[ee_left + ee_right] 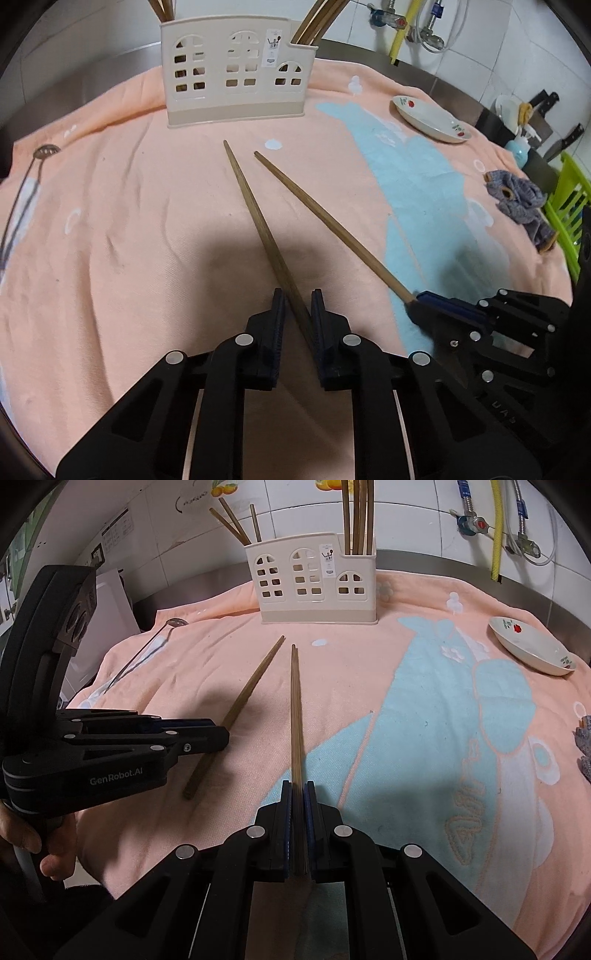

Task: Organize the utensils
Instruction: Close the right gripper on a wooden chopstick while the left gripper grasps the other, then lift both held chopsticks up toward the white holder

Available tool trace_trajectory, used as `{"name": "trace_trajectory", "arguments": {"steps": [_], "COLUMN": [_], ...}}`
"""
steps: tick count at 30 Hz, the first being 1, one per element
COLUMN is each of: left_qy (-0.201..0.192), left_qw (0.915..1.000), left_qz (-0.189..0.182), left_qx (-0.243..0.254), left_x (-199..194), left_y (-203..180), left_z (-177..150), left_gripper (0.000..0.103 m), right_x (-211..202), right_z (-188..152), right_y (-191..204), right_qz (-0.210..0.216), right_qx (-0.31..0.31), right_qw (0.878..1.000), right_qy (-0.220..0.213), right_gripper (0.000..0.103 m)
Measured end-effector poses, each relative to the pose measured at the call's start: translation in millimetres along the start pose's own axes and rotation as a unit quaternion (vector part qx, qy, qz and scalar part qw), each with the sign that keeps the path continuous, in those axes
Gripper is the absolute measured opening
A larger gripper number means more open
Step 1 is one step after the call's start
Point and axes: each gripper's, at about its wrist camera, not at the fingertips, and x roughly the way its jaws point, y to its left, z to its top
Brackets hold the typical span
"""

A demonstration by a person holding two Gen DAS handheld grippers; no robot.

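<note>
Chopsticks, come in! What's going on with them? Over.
Left tool shut on darker chopstick. Right tool shut on lighter chopstick. Holder straight ahead, path clear.

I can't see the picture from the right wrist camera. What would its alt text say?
The right tool is shut on a chopstick pointing toward a cream utensil holder on a peach towel. At left, the left tool is closed on a second chopstick; a small dish sits far right.
</note>
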Motion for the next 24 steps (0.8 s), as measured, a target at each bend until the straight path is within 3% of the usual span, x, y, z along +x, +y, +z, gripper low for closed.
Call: {"name": "trace_trajectory", "arguments": {"steps": [7, 16, 24], "left_qy": [-0.006, 0.002, 0.021], "left_qw": [0.9998, 0.9999, 0.9991], "left_qz": [0.021, 0.014, 0.013], "left_qx": [0.004, 0.005, -0.034], "left_x": [-8, -5, 0], "left_y": [10, 2, 3], "left_z": [-1, -3, -1], "left_gripper": [0.014, 0.011, 0.012], "right_x": [0, -1, -1], "right_z": [0, 0, -1], "right_y": [0, 1, 1], "right_qz": [-0.001, -0.004, -0.003], "right_qx": [0.000, -0.002, 0.000], "right_qw": [1.000, 1.000, 1.000], "right_qy": [-0.001, -0.003, -0.004], "right_gripper": [0.007, 0.007, 0.007]}}
